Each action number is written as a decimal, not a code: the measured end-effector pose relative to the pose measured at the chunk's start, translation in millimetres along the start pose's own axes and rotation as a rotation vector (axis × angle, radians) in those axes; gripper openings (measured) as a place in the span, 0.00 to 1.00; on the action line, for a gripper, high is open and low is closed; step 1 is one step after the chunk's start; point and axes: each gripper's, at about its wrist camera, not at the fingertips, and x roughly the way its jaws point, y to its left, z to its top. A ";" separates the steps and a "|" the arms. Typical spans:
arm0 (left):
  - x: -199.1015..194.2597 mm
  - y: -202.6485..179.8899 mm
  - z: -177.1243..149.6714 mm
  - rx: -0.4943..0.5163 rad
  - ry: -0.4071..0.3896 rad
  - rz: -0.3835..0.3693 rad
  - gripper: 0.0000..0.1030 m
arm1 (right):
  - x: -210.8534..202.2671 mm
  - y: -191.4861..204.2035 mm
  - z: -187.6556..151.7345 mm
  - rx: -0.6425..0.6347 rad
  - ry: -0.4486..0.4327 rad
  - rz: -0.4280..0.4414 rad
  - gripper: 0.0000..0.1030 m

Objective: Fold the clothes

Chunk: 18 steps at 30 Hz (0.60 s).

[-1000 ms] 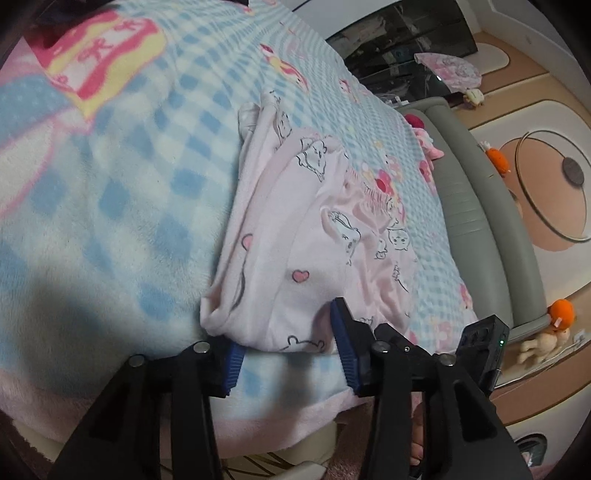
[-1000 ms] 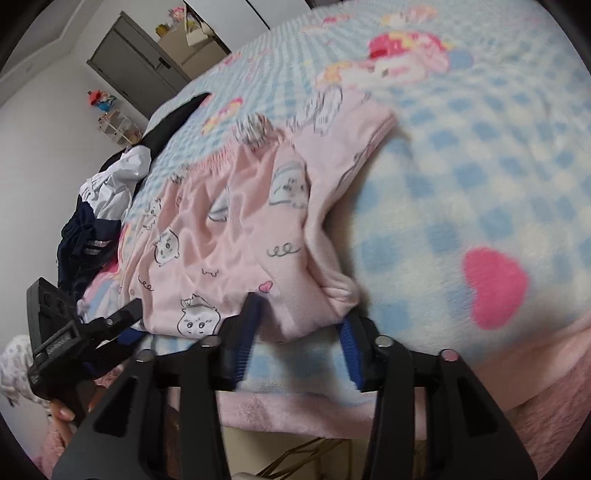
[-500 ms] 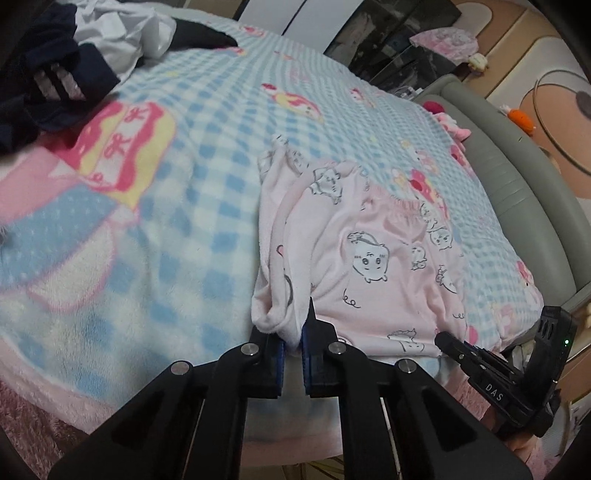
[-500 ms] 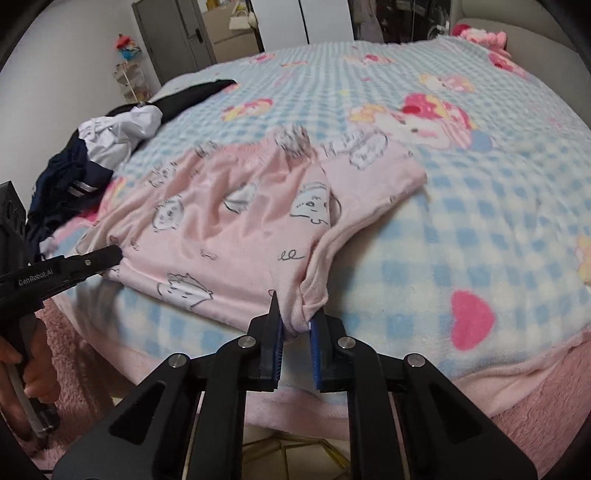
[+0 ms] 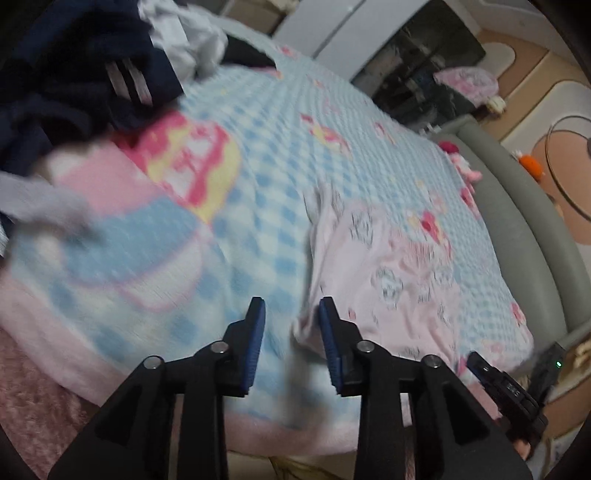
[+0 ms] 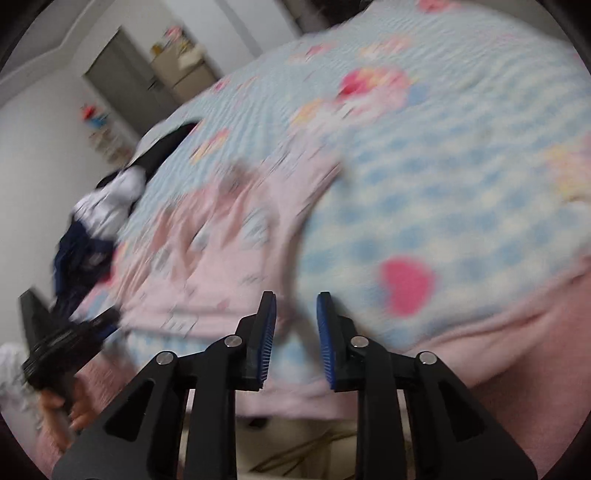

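Both grippers, left [image 5: 290,332] and right [image 6: 295,325], have just opened their jaws and hold nothing; the pink shorts [image 5: 399,280] lie on the bed [image 5: 280,177].

Beyond the fingers, a wide bed under a fleecy blue-and-white checked blanket [image 5: 280,192] with pink cartoon prints and a pink border. Far left of the fingers, at the blanket's edge, a heap of navy and white clothing [image 5: 85,70]. To the right, a curved grey padded bed frame [image 5: 524,236], then beige and cream floor mats [image 5: 554,96]. Far ahead, a dark glass-fronted cabinet [image 5: 424,70] and white wardrobe doors [image 5: 332,33]. In the right wrist view, plain white walls [image 6: 33,155], a grey door [image 6: 122,85], a small shelf with colourful items [image 6: 99,129]. Dim, soft indoor light.
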 end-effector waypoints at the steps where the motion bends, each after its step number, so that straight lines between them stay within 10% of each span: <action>1: -3.9 -5.4 2.6 0.019 -0.026 -0.006 0.33 | -6.3 3.1 3.6 -0.027 -0.042 -0.033 0.25; 10: 47.7 -88.2 -22.6 0.434 0.145 -0.024 0.35 | 44.7 80.3 -8.0 -0.372 0.076 0.037 0.25; 18: 42.7 -54.7 -15.1 0.368 0.176 0.082 0.20 | 51.2 48.6 -11.0 -0.326 0.114 -0.036 0.00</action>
